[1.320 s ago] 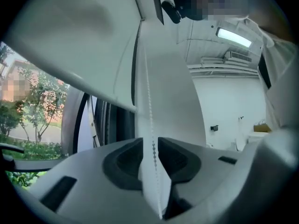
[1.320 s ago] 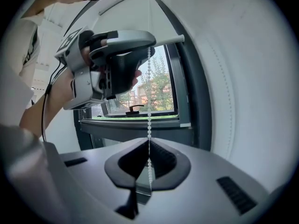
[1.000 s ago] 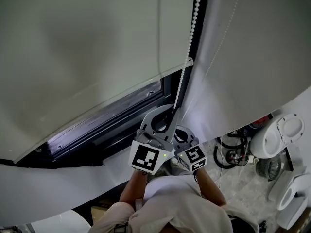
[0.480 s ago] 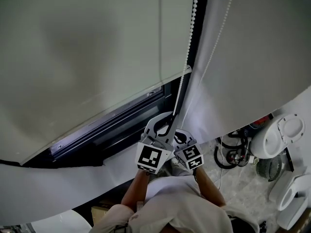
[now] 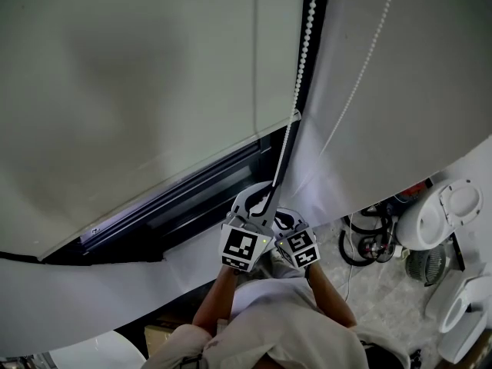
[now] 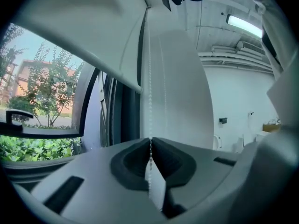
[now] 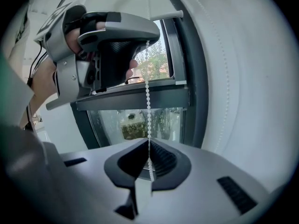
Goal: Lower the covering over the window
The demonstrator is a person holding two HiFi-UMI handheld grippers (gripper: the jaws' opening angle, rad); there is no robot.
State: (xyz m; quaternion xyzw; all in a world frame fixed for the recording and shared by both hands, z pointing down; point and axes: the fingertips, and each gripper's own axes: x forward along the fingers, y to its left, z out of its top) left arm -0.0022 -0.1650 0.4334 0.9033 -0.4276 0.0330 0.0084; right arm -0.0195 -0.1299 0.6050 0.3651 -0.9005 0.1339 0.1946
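A pale roller blind point(image 5: 138, 91) covers most of the window, its bottom bar point(image 5: 169, 187) slanting above a dark strip of uncovered frame. The white bead chain point(image 5: 304, 44) hangs at the blind's right edge. My left gripper point(image 5: 261, 198) is shut on the chain, which runs straight down between the pads point(image 6: 150, 141). Just below it, my right gripper point(image 5: 286, 220) is shut on the same chain point(image 7: 148, 92). The right gripper view shows the left gripper point(image 7: 117, 36) above, with the chain entering my right jaws point(image 7: 148, 143). Trees show through the uncovered glass point(image 6: 42, 92).
A second blind point(image 5: 400, 114) with its own bead chain point(image 5: 361, 75) hangs to the right. White fans or appliances point(image 5: 453, 214) and coiled cables point(image 5: 369, 241) stand on the floor at the lower right. The person's shirt point(image 5: 284, 321) fills the bottom centre.
Both grippers have moved down together with the chain between their jaws. The blind's bottom bar has come lower, and the uncovered strip of window is narrower.
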